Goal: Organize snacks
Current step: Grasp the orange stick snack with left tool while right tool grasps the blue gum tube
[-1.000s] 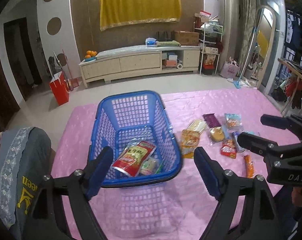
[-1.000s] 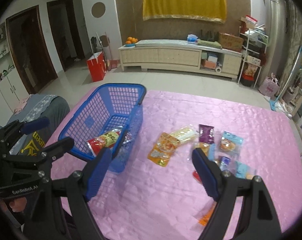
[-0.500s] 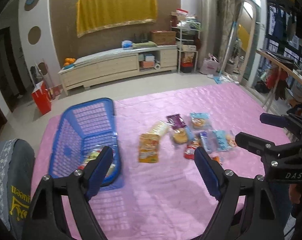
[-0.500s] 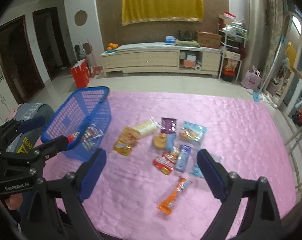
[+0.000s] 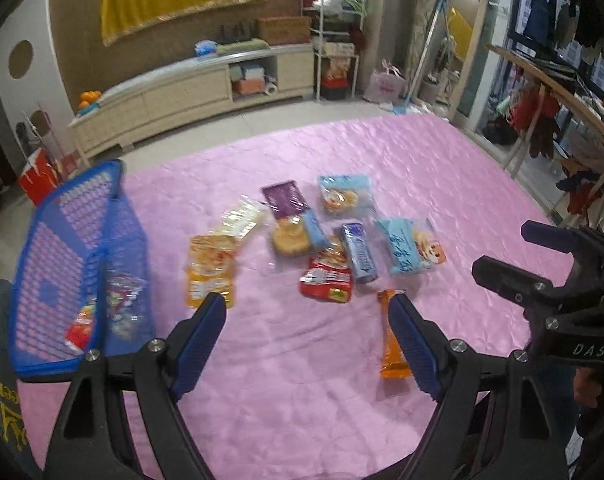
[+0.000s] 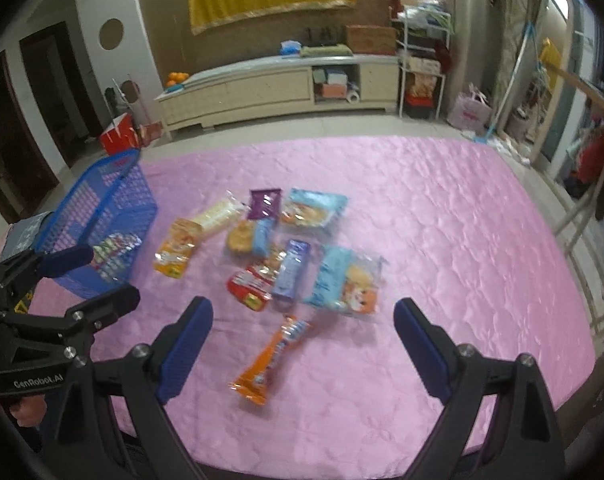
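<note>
Both views have swung away from the blue plastic mesh basket (image 5: pixel 78 264), which was in front of my left gripper (image 5: pixel 307 312) a second ago and now stands at the far left edge of the counter covered with a pink quilted cloth (image 5: pixel 441 168); some packets lie already inside it. My left jaws are open with nothing between them. To the right of the basket lies the yellow-orange flat pouch (image 5: pixel 212 270), then the clear pack of pale biscuits (image 5: pixel 242 220), the purple sachet (image 5: pixel 284 199) and the round cake in a clear wrapper (image 5: pixel 290 236). Next come the red snack packet (image 5: pixel 327 278) with the blue-violet bar (image 5: pixel 359 254) resting on it, and the two light blue cookie bags (image 6: pixel 315 208). Nearest to me, apart from the pile, lies the long orange stick packet (image 6: pixel 272 356). My right gripper (image 6: pixel 303 322) has just been opening its jaws and they stand wide, above this stick but not touching it.

I judge the stick is the next pick. I should turn my right wrist so the jaws cross its narrow width, come down at its middle, and close gently, because the thin film can slip or crush.
</note>
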{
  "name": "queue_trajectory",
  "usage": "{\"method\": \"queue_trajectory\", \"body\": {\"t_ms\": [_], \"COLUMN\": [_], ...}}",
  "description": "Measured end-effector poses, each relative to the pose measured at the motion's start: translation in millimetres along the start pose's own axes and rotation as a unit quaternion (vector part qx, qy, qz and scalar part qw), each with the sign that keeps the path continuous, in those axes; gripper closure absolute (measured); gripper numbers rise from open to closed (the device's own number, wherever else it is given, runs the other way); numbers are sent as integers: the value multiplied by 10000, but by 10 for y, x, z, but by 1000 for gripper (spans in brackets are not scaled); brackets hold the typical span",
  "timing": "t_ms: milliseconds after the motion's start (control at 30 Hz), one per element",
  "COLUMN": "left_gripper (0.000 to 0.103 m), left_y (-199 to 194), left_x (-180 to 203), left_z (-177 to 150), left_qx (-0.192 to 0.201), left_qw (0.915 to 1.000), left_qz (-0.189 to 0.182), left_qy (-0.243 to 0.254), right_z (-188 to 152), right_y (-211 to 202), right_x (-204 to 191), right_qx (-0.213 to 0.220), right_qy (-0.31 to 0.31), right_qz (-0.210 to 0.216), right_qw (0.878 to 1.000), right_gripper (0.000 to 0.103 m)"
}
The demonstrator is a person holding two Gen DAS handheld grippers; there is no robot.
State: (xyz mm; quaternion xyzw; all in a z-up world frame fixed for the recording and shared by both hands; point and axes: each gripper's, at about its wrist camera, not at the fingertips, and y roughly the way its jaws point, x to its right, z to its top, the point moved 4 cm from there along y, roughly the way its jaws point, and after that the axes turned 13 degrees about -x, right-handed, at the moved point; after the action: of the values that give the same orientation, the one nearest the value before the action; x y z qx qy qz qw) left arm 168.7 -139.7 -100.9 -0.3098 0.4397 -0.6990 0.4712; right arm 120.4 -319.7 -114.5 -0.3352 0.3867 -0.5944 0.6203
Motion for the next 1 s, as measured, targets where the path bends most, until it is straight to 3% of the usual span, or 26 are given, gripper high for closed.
{"method": "queue_trajectory", "body": {"t_ms": [500, 733, 800, 833, 933, 1000], "left_gripper": [21, 23, 41, 55, 78, 84], "left_y": [1031, 1330, 1395, 1412, 1422, 1409], "left_x": [582, 751, 769, 771, 790, 762], "left_z": [20, -77, -107, -116, -152, -152], "left_qx": [-1074, -1398, -1497, -1533, -1529, -1466], "left_qw": [9928, 9877, 9859, 9853, 9851, 9862], "left_qz": [-364, -422, -537, -568, -565, -575], "left_qy": [393, 563, 513, 488, 547, 515], "right_z": [-350, -463, -485, -493, -487, -469], "right_y": [648, 730, 727, 724, 722, 731], "right_x": [646, 794, 806, 804, 770, 745], "right_qx": [-771, -903, -923, -934, -951, -968], "right_qy": [593, 731, 729, 713, 655, 631], "right_qz": [-76, -63, -60, -71, -110, -124], "right_qw": [9952, 9932, 9930, 9930, 9932, 9932], "right_gripper": [9, 9, 9, 9, 9, 9]}}
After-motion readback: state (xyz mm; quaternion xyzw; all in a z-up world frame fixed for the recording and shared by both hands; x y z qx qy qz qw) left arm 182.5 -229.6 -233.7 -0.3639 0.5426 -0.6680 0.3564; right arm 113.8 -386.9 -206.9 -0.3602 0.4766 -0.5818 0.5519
